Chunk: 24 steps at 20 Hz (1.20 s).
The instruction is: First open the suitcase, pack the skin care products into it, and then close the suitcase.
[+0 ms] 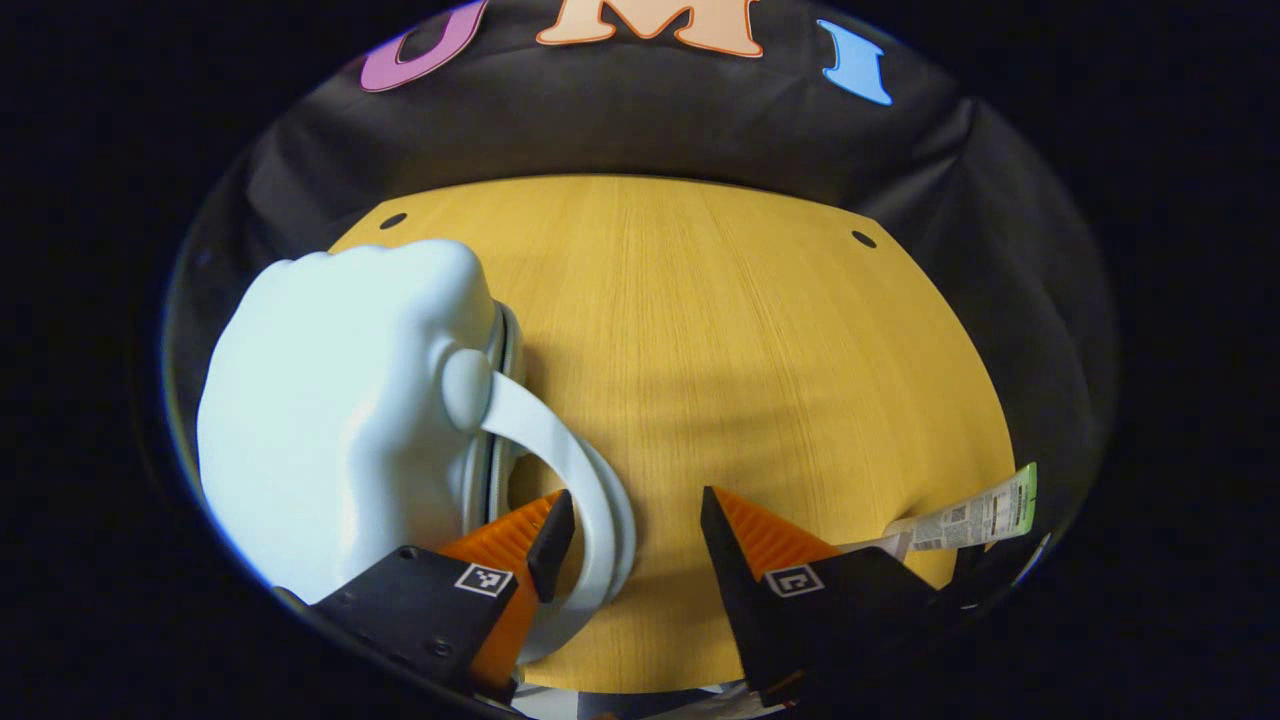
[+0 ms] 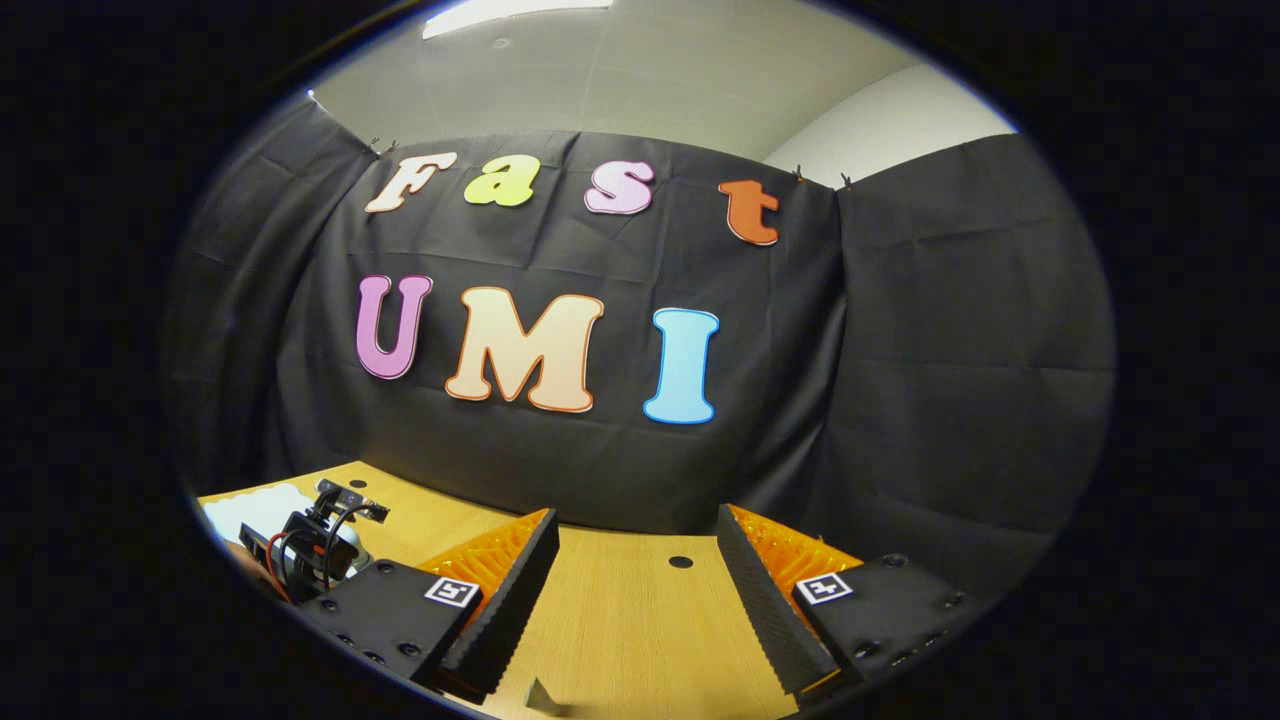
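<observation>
A pale blue suitcase [image 1: 330, 420] lies on the wooden table [image 1: 760, 360] at the left of the left gripper view, its two shells together along the seam. Its curved handle [image 1: 590, 470] arcs toward me. My left gripper [image 1: 635, 500] is open, and the handle runs just inside its left finger, the right finger well apart. A flat skin care packet [image 1: 975, 520] with a green end lies beside the right finger. In the right gripper view my right gripper [image 2: 637, 515] hangs open over the table, holding nothing. The suitcase [image 2: 250, 510] and the left gripper's body [image 2: 315, 545] sit far left.
The table's far edge with two small holes [image 1: 864, 239] meets the black cloth wall. A small grey pointed piece [image 2: 540, 697] lies on the table [image 2: 640, 620] below the right gripper's fingers. Bare wood stretches right of the suitcase.
</observation>
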### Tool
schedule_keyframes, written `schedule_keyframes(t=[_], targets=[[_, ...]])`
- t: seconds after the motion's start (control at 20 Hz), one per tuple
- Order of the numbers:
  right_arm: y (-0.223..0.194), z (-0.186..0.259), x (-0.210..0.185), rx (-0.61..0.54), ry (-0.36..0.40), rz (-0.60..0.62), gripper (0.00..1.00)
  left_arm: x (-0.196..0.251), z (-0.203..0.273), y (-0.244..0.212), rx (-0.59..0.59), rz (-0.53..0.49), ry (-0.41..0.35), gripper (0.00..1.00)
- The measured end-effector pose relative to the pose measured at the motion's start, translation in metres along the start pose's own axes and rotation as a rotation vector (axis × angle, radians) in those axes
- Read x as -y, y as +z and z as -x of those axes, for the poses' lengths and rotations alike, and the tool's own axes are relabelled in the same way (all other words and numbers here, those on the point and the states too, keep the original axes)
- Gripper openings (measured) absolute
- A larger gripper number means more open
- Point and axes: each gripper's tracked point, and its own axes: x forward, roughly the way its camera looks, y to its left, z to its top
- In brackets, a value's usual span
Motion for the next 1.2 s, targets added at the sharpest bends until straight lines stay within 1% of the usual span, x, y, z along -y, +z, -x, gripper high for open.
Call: schedule_keyframes(t=[0.05, 0.1, 0.15, 0.2, 0.25, 0.3, 0.35, 0.4, 0.45, 0.6, 0.65, 0.7, 0.8, 1.0, 1.1, 1.2], targets=[[-0.002, 0.001, 0.001, -0.005, -0.001, -0.005, 0.99, -0.002, 0.0, -0.003, -0.014, 0.013, 0.009, 0.67], [-0.004, 0.001, 0.002, -0.007, -0.003, -0.01, 0.99, -0.006, -0.001, -0.002, -0.017, 0.014, 0.016, 0.63], [-0.005, 0.001, 0.004, -0.009, -0.005, -0.013, 0.99, -0.01, 0.001, -0.001, -0.012, 0.009, 0.025, 0.5], [-0.006, 0.0, 0.005, -0.009, -0.011, -0.01, 0.99, -0.012, 0.001, 0.002, 0.0, 0.006, 0.028, 0.49], [-0.007, -0.001, 0.008, -0.007, -0.021, 0.003, 0.99, -0.016, 0.003, 0.001, -0.002, 0.003, 0.043, 0.34], [-0.008, -0.001, 0.01, -0.001, -0.03, 0.016, 0.99, -0.019, 0.005, 0.003, 0.001, 0.002, 0.051, 0.25], [-0.007, -0.001, 0.009, 0.007, -0.031, 0.019, 0.99, -0.02, 0.004, 0.002, 0.002, 0.006, 0.05, 0.1], [-0.007, 0.0, 0.005, 0.014, -0.024, 0.012, 1.0, -0.018, 0.006, 0.003, -0.006, 0.007, 0.042, 0.1], [-0.007, 0.001, -0.001, 0.02, -0.01, 0.001, 0.99, -0.017, 0.008, 0.004, -0.005, -0.012, 0.036, 0.08], [-0.009, -0.002, -0.007, 0.032, 0.008, -0.016, 0.99, -0.016, 0.017, 0.013, 0.0, -0.081, 0.091, 0.04], [-0.009, -0.002, -0.008, 0.036, 0.01, -0.018, 0.99, -0.012, 0.021, 0.019, 0.031, -0.082, 0.093, 0.04], [-0.008, -0.002, -0.01, 0.04, 0.015, -0.02, 0.99, -0.006, 0.025, 0.024, 0.053, -0.069, 0.081, 0.0], [-0.006, -0.003, -0.013, 0.049, 0.025, -0.026, 0.99, -0.006, 0.035, 0.027, 0.059, -0.066, 0.083, 0.0], [-0.004, -0.006, -0.02, 0.061, 0.044, -0.043, 0.99, 0.0, 0.053, 0.04, 0.113, -0.08, 0.083, 0.0], [-0.005, -0.008, -0.026, 0.058, 0.056, -0.055, 0.99, 0.001, 0.065, 0.051, 0.16, -0.112, 0.086, 0.0], [-0.006, -0.009, -0.033, 0.055, 0.067, -0.066, 0.99, -0.002, 0.076, 0.054, 0.181, -0.122, 0.103, 0.0]])
